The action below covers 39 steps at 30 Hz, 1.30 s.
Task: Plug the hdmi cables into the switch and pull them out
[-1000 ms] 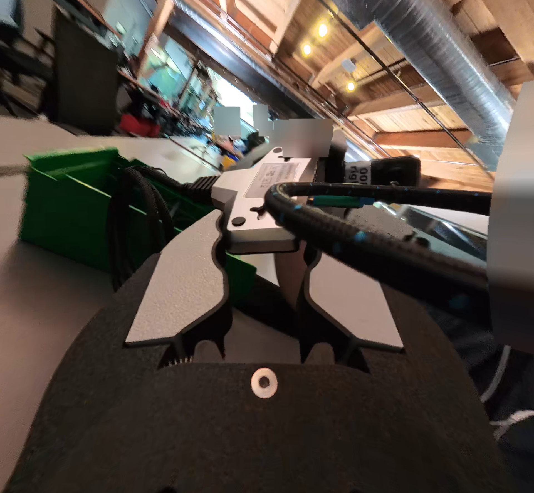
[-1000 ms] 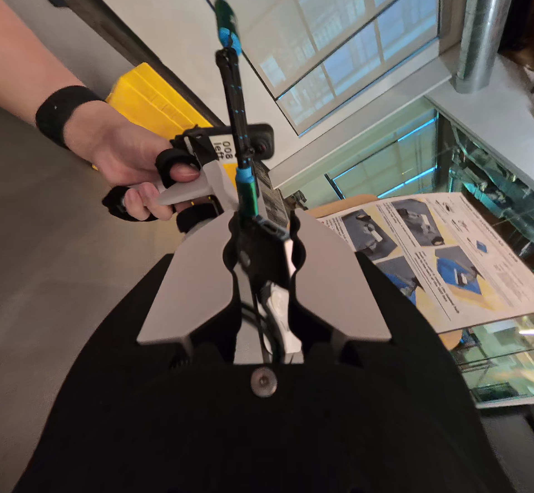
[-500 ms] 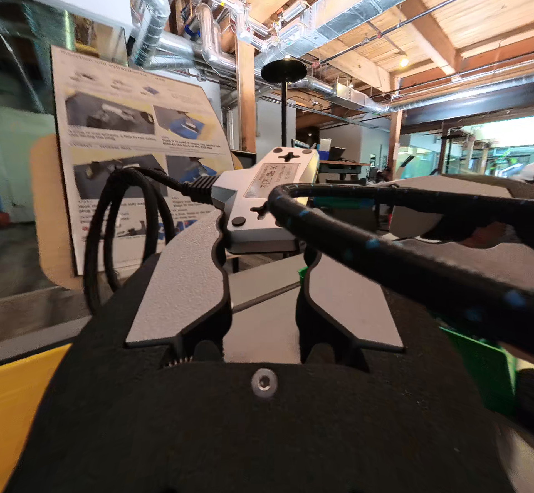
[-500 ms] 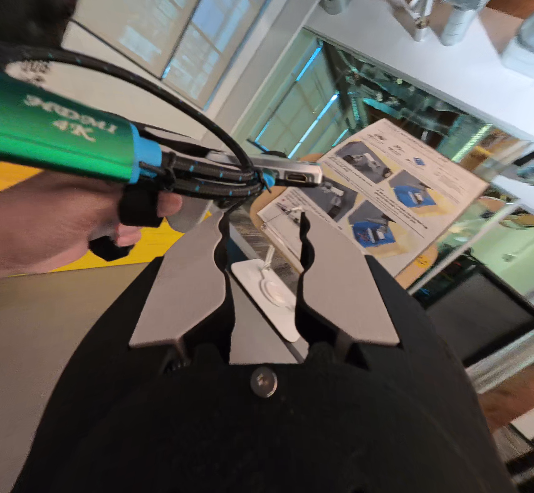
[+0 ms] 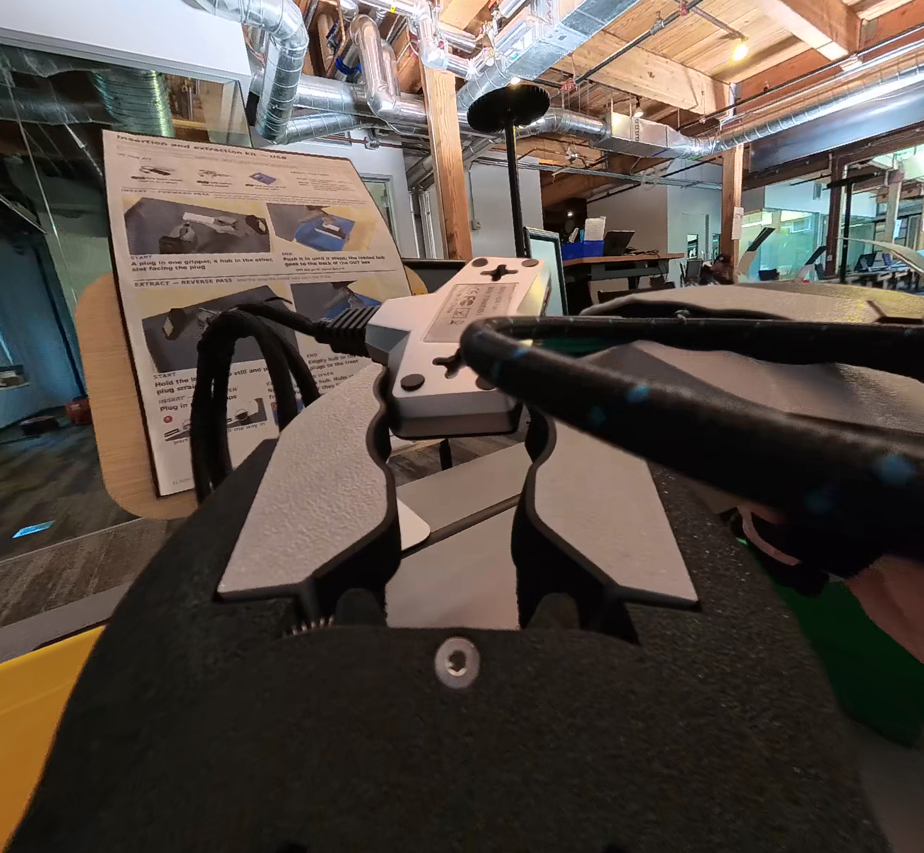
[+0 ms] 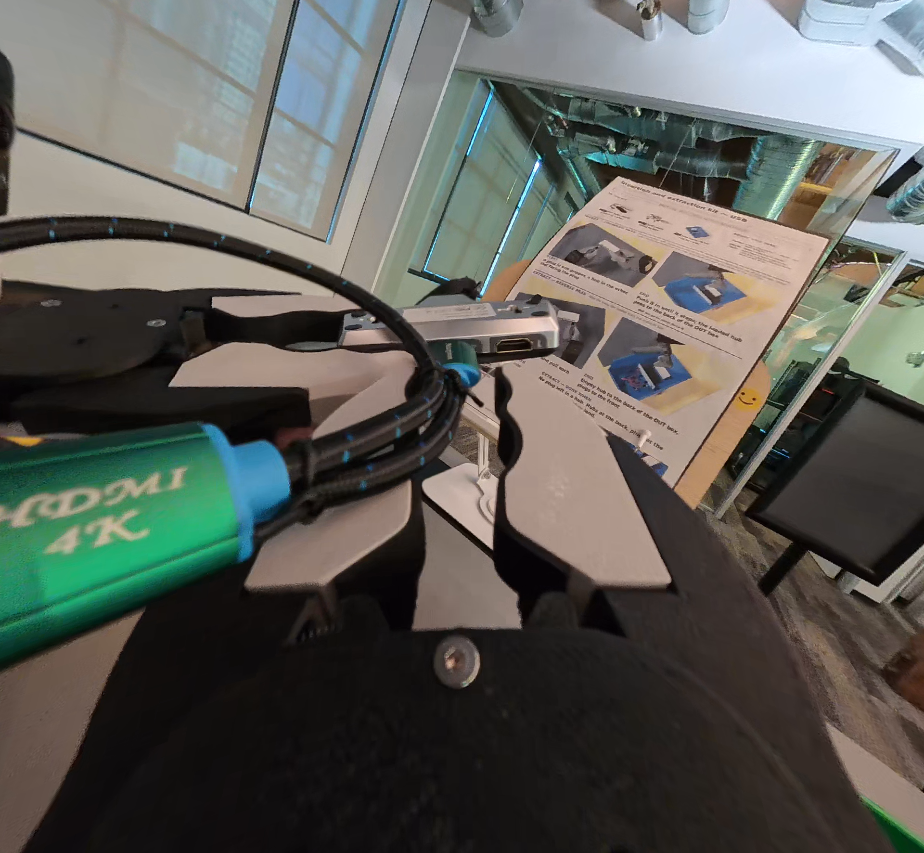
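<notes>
Crossing before left gripper (image 5: 452, 421) clamped on switch (image 5: 467, 354): braided hdmi cable (image 5: 675, 424); instruction poster (image 5: 225, 279) behind; right gripper (image 6: 457, 421) parted, empty.

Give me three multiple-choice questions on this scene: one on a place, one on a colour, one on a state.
1. Where is the grey switch?
A. In the yellow bin
B. Between the left gripper's fingers
C. On the floor

2. What colour is the shell of the near plug in the right wrist view?
A. Red
B. White
C. Green

3. In what state is the port at the switch's end?
A. Empty
B. Filled by a plug
C. Taped over

Answers:
1 B: the left gripper clamps the switch.
2 C: the plug is green with a blue collar.
3 A: the port shows an open slot.
</notes>
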Available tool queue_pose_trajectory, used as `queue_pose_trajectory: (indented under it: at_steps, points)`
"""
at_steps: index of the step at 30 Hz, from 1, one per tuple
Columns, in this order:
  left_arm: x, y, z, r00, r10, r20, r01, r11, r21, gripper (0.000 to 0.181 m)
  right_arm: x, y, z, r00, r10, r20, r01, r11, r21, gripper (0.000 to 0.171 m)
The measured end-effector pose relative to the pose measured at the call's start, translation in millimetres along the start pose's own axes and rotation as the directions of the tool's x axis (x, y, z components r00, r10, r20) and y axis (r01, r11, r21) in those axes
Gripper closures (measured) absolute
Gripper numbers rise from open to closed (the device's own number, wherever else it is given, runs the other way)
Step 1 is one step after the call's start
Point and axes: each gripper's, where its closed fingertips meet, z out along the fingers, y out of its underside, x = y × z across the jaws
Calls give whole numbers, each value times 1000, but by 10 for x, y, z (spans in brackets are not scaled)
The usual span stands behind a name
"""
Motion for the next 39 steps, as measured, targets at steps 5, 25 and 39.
queue_pose_trajectory:
  at_steps: [5, 25, 39]
  points:
    - [26, -10, 51, 1000, 23, 7, -23, 1000, 1, 129, 33, -13, -1, 1000, -3, -10, 3, 1000, 19, 148]
    - [260, -68, 810, 997, -65, -51, 66, 998, 4, 129, 792, -58, 41, 993, -8, -122, 9, 1000, 5, 150]
    - [357, -78, 838, 992, 7, -123, -8, 1000, -9, 130, 819, -33, -70, 999, 12, -40, -13, 1000, -4, 150]
